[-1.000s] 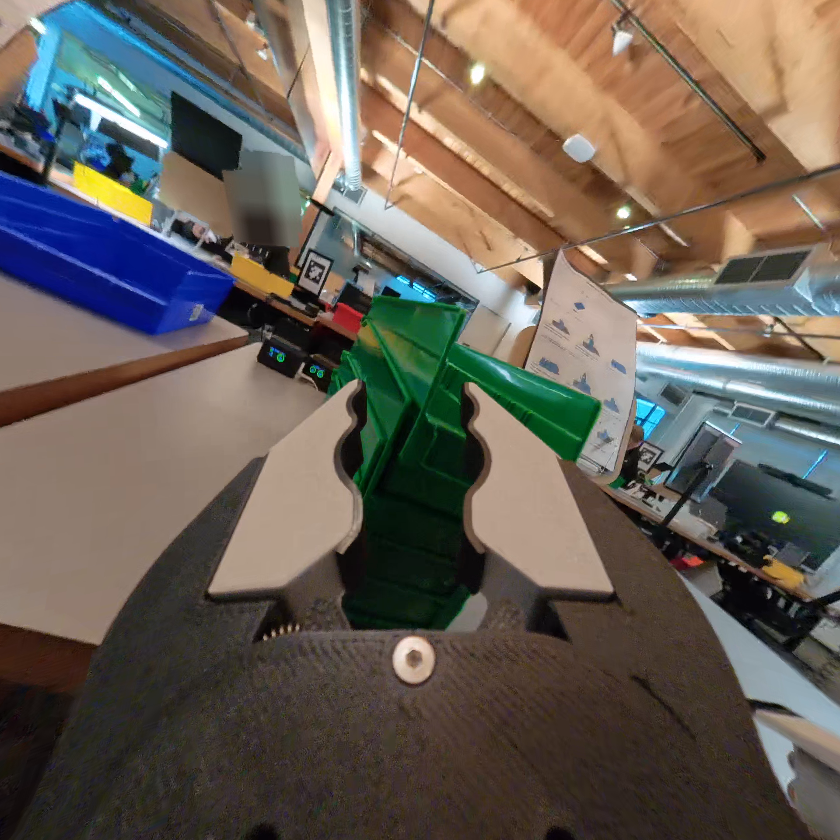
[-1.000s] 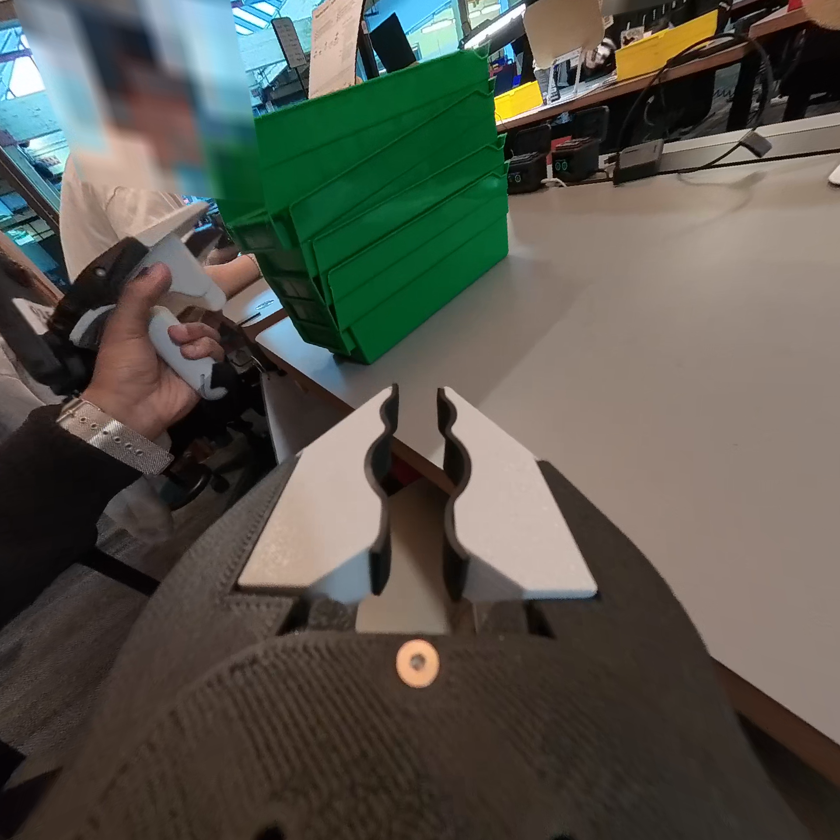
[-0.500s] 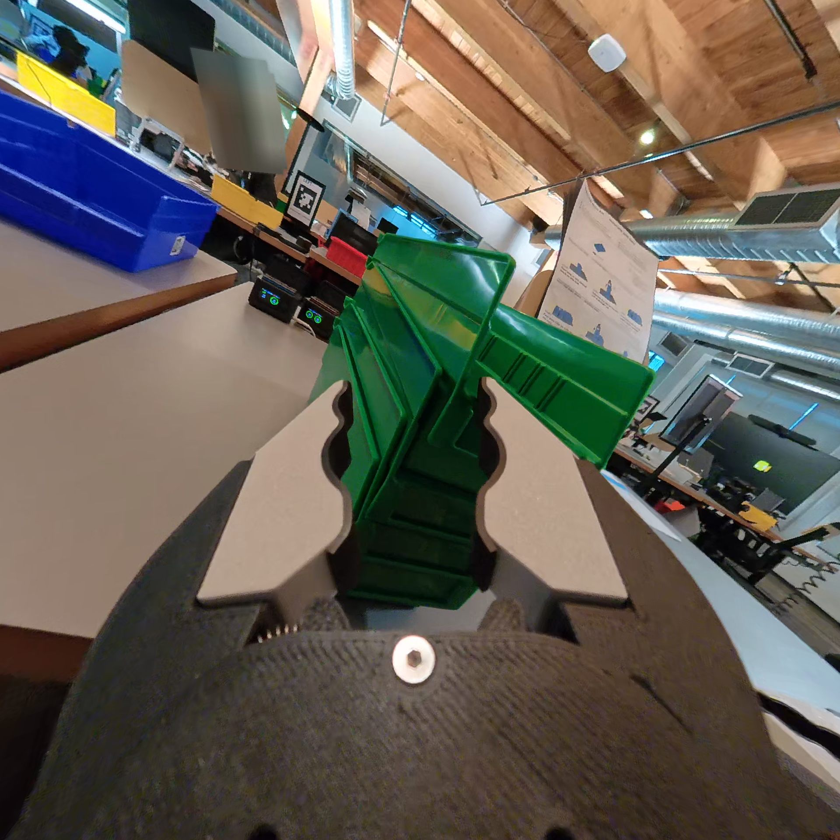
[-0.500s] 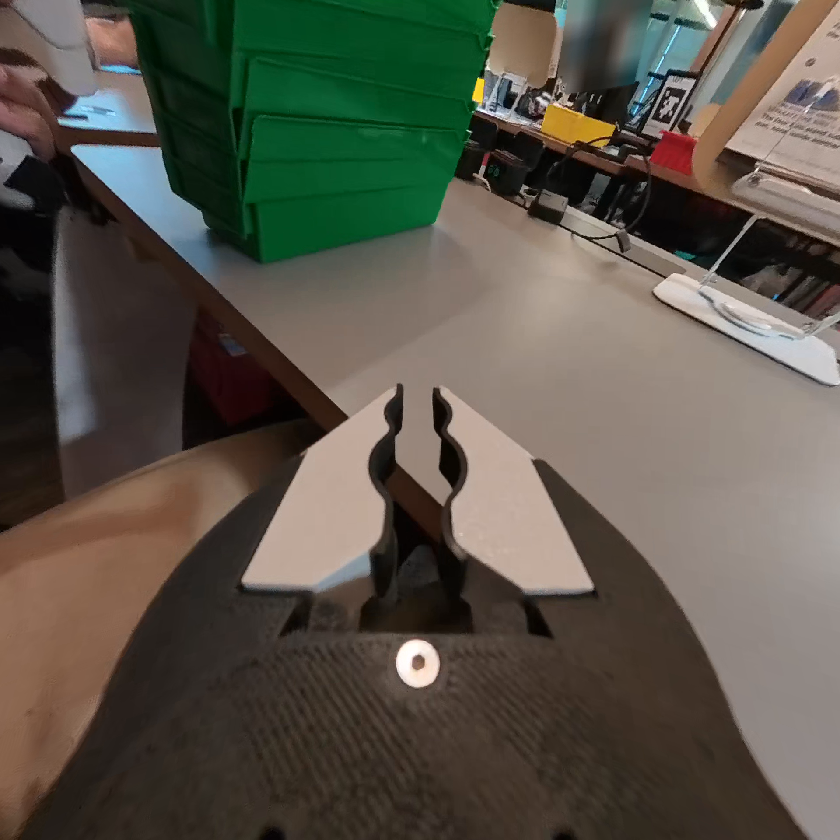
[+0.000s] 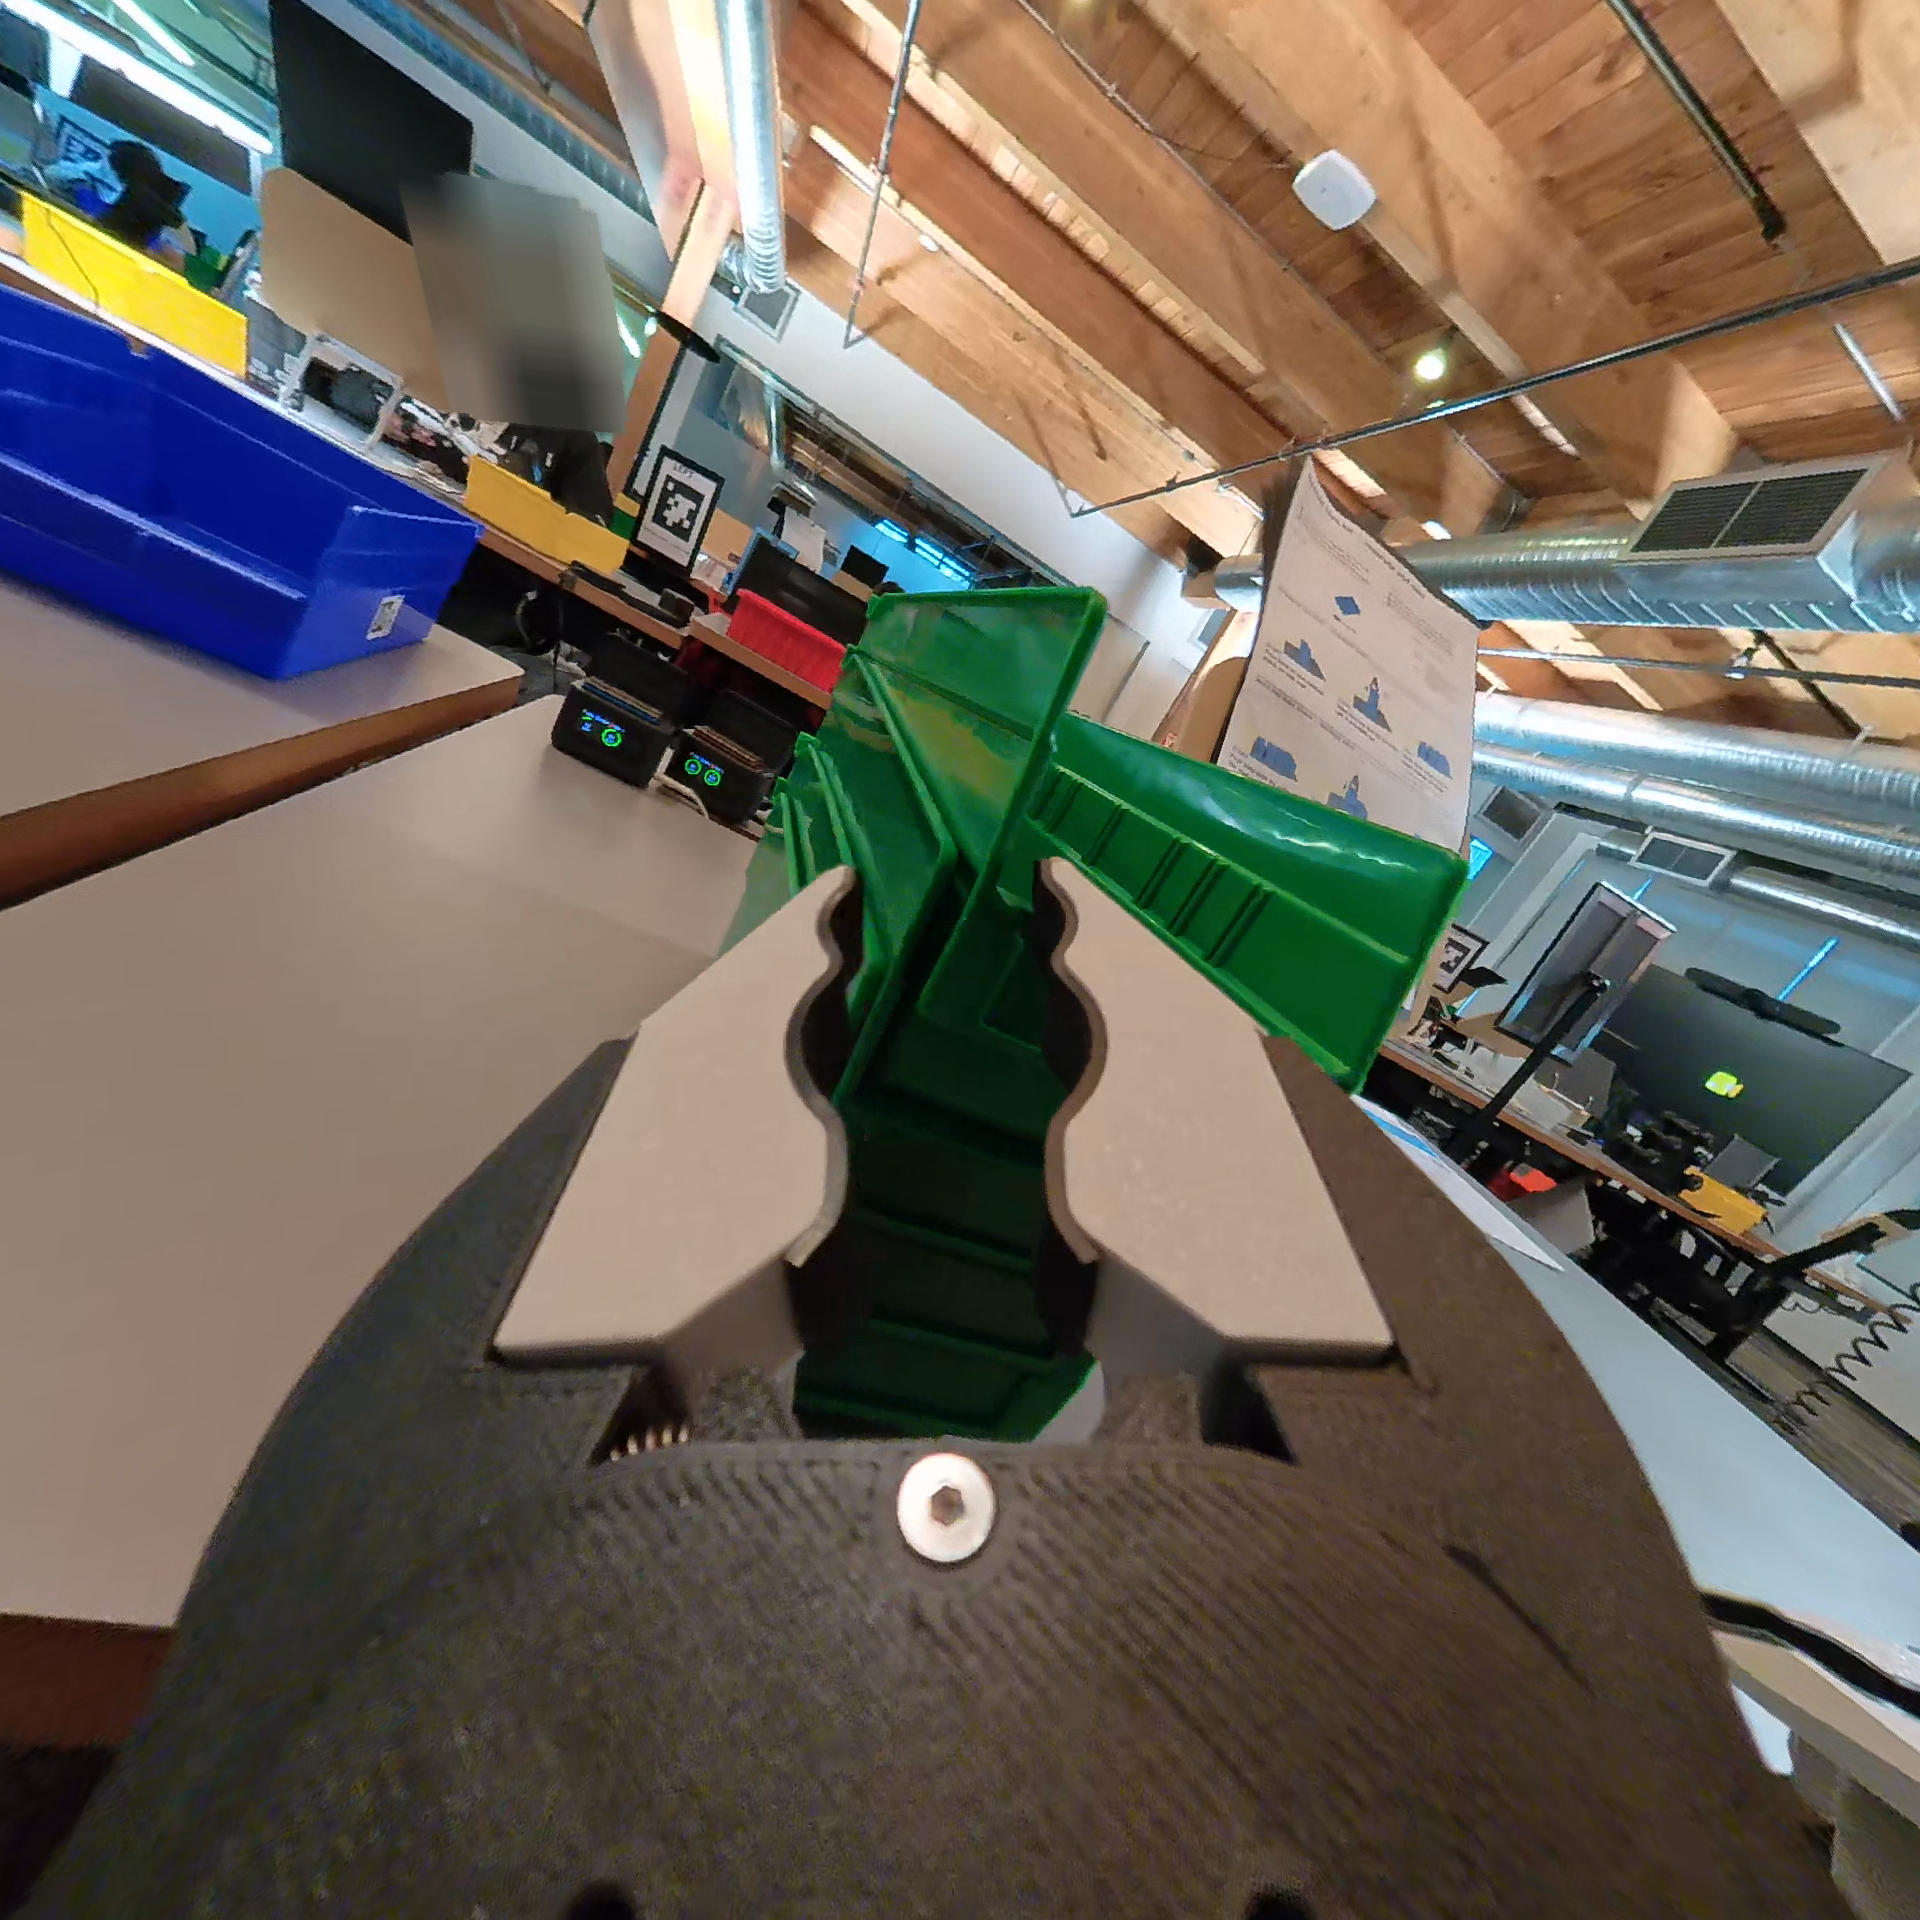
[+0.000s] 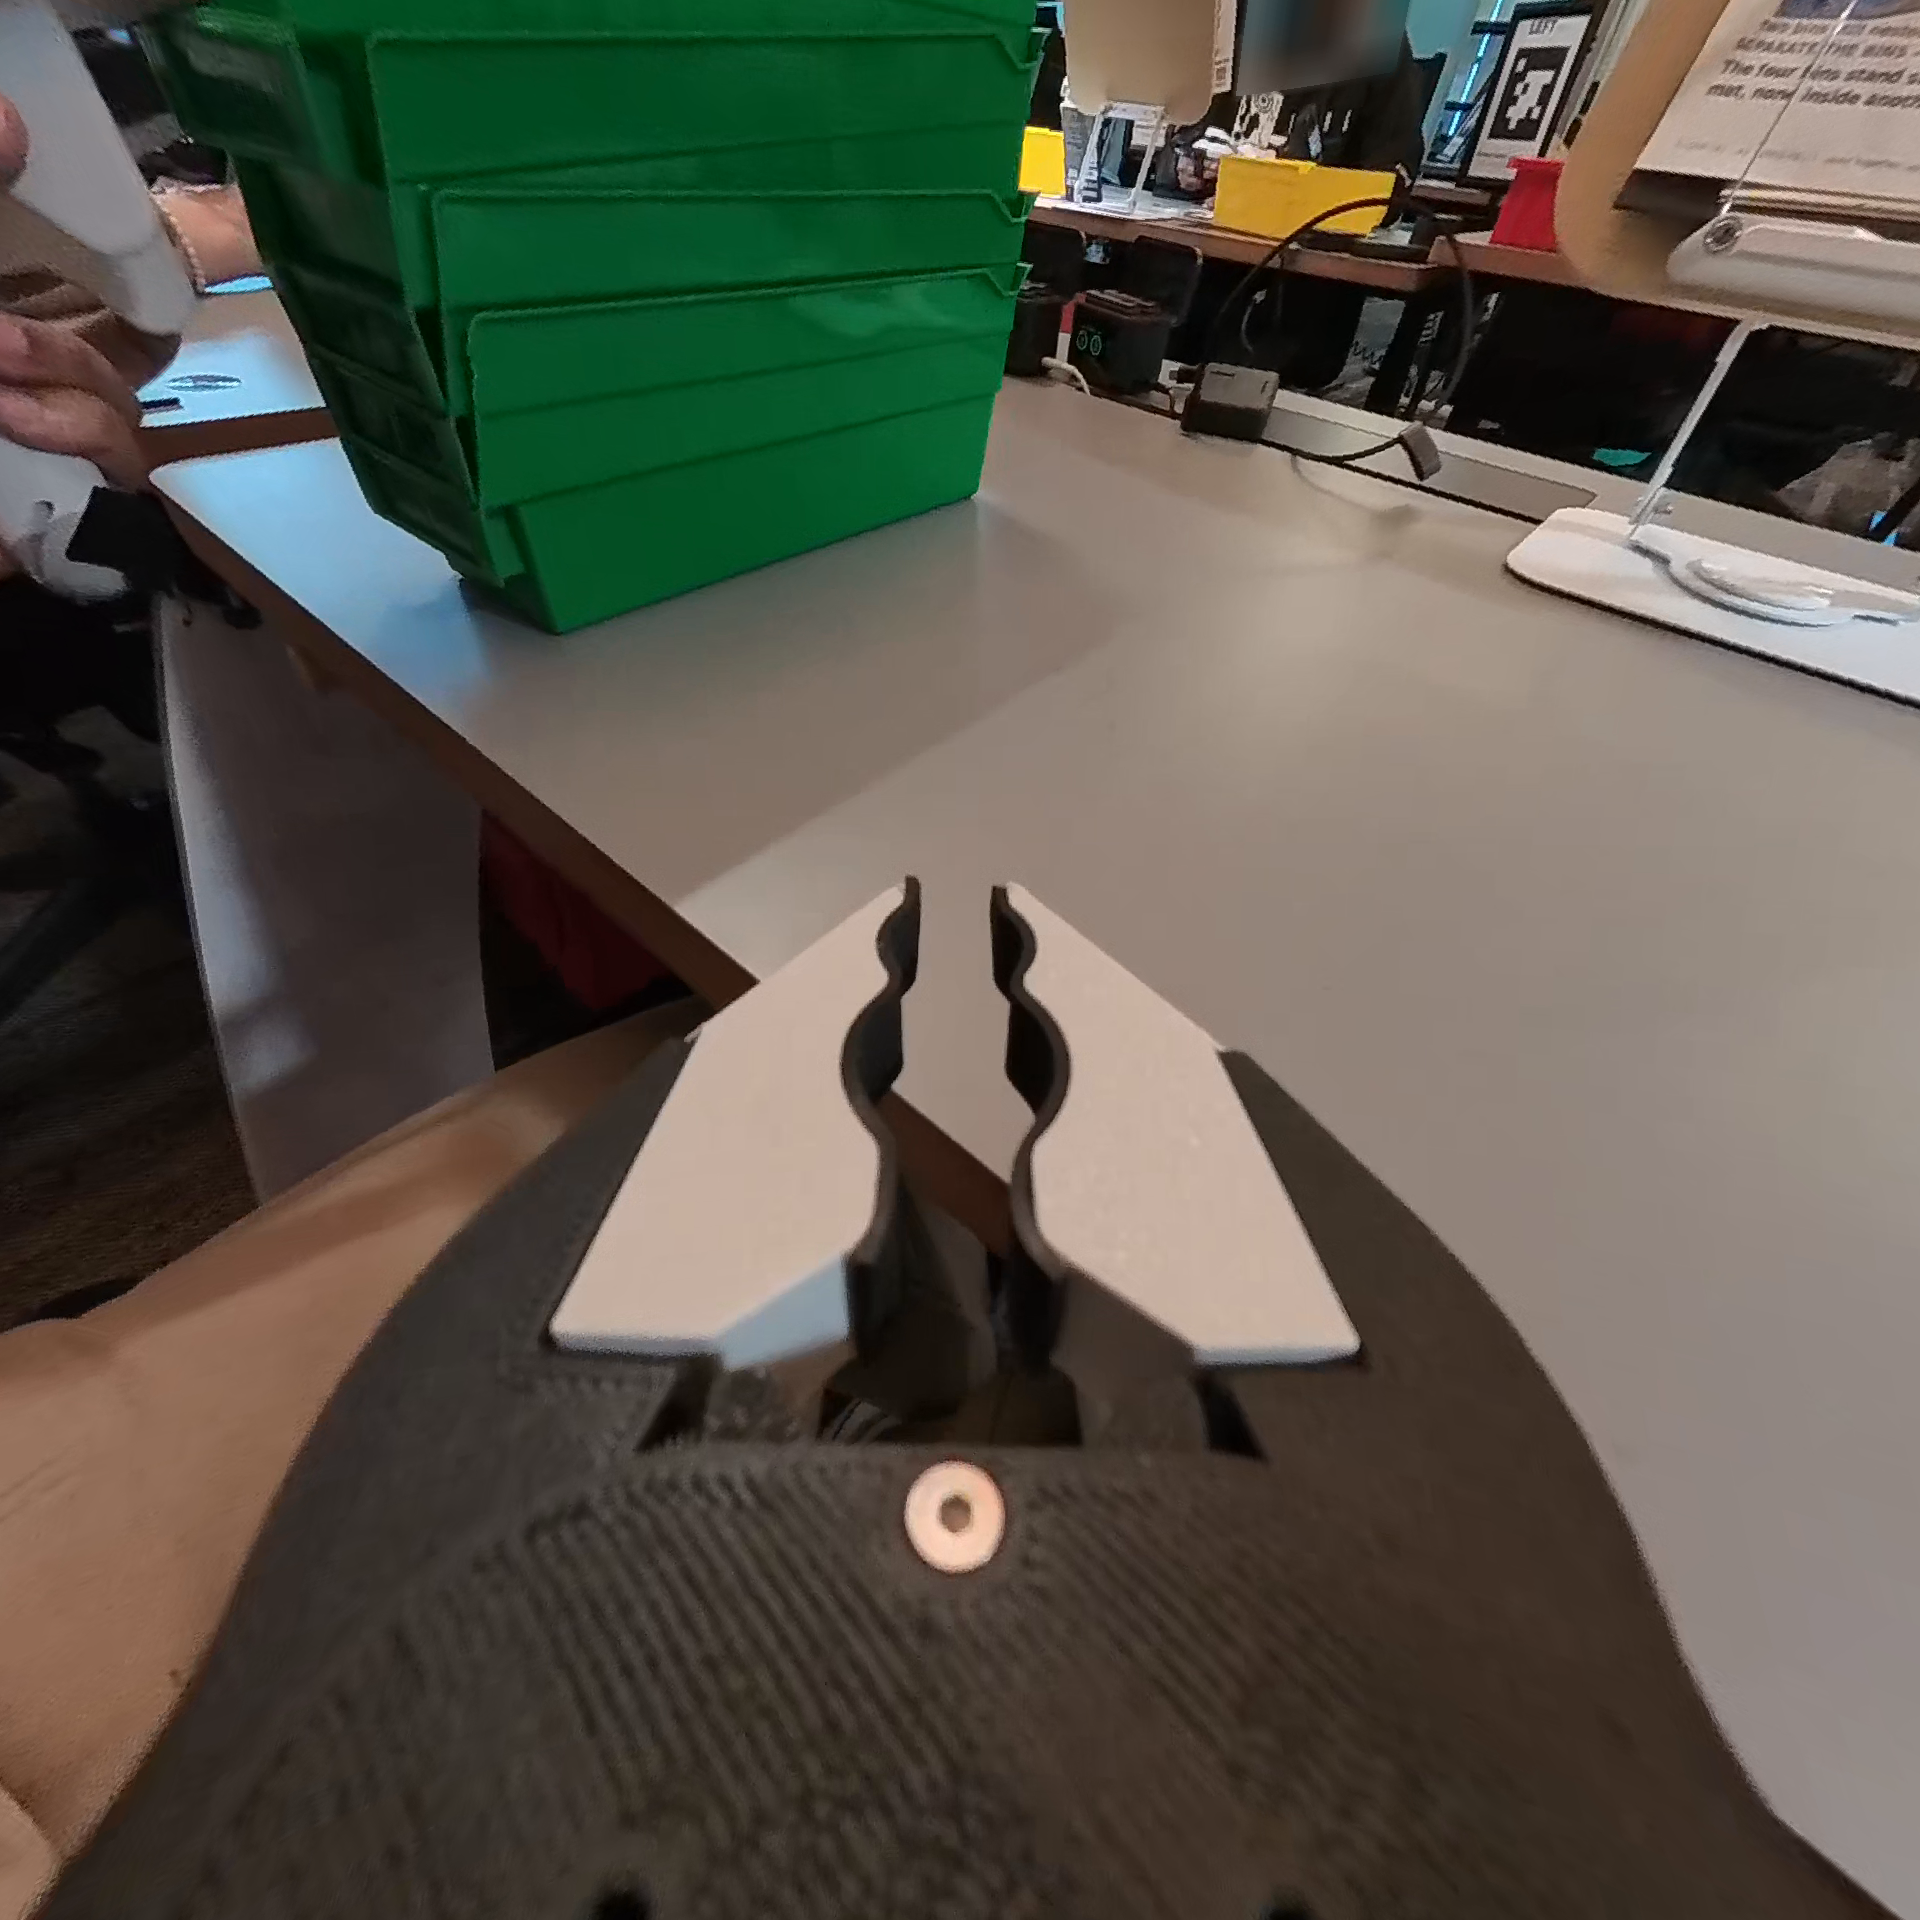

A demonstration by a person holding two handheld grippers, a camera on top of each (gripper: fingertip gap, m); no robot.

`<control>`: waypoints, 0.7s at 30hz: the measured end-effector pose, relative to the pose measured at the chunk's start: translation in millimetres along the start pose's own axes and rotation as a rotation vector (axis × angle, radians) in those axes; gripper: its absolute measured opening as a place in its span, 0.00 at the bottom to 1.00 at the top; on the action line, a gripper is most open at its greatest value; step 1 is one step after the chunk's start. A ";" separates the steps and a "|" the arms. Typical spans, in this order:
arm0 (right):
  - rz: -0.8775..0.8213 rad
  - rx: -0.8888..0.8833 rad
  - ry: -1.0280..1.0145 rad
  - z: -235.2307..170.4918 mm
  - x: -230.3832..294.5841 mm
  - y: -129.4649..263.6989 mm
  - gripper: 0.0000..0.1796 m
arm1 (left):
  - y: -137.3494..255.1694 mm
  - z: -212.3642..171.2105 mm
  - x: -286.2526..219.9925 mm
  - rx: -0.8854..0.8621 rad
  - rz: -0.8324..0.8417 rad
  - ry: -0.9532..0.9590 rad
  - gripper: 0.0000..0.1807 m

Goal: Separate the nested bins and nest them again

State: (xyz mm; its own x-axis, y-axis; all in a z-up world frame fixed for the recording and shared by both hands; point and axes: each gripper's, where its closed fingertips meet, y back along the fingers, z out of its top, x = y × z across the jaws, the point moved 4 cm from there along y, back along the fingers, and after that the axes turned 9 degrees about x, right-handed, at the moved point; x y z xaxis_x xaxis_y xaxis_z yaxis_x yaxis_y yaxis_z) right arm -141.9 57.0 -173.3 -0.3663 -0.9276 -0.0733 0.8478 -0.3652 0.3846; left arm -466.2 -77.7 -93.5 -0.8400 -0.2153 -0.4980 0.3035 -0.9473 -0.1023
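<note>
A stack of several nested green bins [image 6: 727, 343] stands near the left corner of the grey table [image 6: 1351, 831]. In the left wrist view the stack's near end [image 5: 935, 1164] fills the gap between my fingers. My left gripper [image 5: 948, 883] is shut on the end of the top green bin [image 5: 1247, 894], which tilts up and to the right off the stack. My right gripper [image 6: 956, 894] is shut and empty. It hovers over the table's front edge, well short of the stack. The hand [image 6: 62, 384] holding the left gripper shows at the far left.
A blue bin [image 5: 208, 520] sits on the neighbouring table at the left. A white stand base [image 6: 1714, 582] with a paper sheet is at the right. A black adapter and cable [image 6: 1231, 400] lie behind the stack. A person's leg [image 6: 208, 1351] is below the table edge.
My left jaws opened wider, then narrowed onto the top bin's end. My right gripper swung from facing the person's side to facing the stack across the table, staying shut.
</note>
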 end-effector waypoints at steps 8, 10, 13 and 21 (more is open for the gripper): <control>0.085 0.054 -0.153 -10.1 -6.1 -7.8 0.08 | -3.1 -3.3 -8.1 0.039 -0.051 -0.017 0.20; 0.085 0.053 -0.197 -10.4 -12.6 -8.5 0.09 | -1.5 0.6 -9.3 0.025 -0.025 -0.066 0.20; 0.068 0.053 -0.217 -10.1 -19.2 -7.4 0.09 | 2.9 13.0 -11.7 -0.016 -0.006 -0.107 0.19; 0.041 0.066 -0.184 -14.5 -19.6 -2.5 0.09 | -4.7 25.5 -11.1 0.042 0.100 -0.246 0.19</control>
State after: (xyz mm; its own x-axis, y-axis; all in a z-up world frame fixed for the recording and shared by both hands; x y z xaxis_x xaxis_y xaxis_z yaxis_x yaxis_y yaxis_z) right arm -131.3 75.0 -186.1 -0.4012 -0.9093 0.1106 0.8386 -0.3160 0.4438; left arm -469.8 -76.8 -65.6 -0.8925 -0.3543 -0.2791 0.3757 -0.9264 -0.0251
